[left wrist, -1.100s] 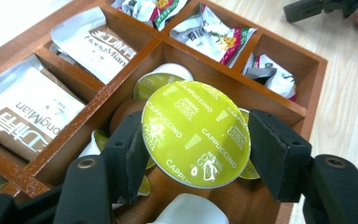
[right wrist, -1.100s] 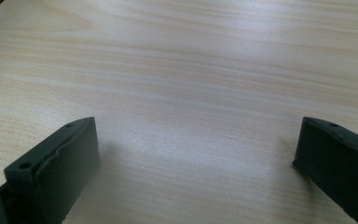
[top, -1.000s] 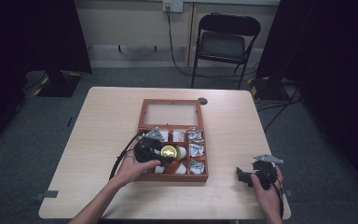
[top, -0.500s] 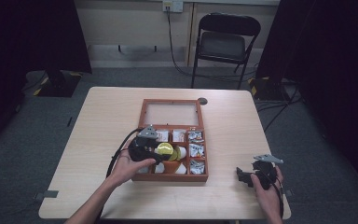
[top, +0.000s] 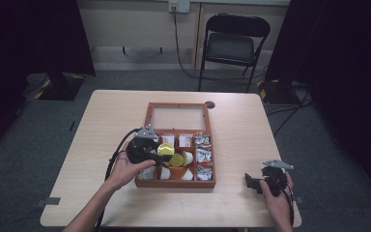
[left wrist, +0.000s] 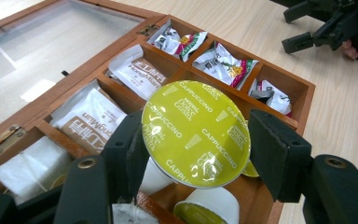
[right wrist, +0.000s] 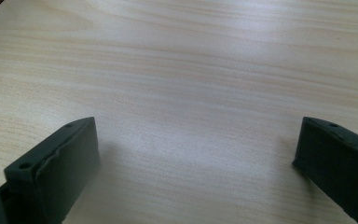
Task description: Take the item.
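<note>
The left gripper holds a coffee capsule with a yellow-green foil lid printed "Cappuccino", its jaws closed against the capsule's rim on either side. In the high view the capsule hangs over the middle of the wooden box, just above the compartments.

By the look of it the capsule is light, a thin plastic cup under a foil top. The foil is smooth and glossy, so probably slippery, and it would likely dent or tear under a hard squeeze. The stiff rim is the sensible place to pinch (as the jaws do now), not the lid face or the tapered body.

Directly under the held one, at 6 o'clock in the left gripper view, sits another capsule in its compartment, and a white cup body shows beside the left jaw. At 10 o'clock lie flat sachets; at 1 o'clock crinkled wrapped packets occupy the far cells. The box's glazed lid lies open at 12 o'clock in the high view. The compartment walls are what the capsule could catch on.

The right gripper rests on the table at 4 o'clock from the box, jaws spread wide over bare wood.
</note>
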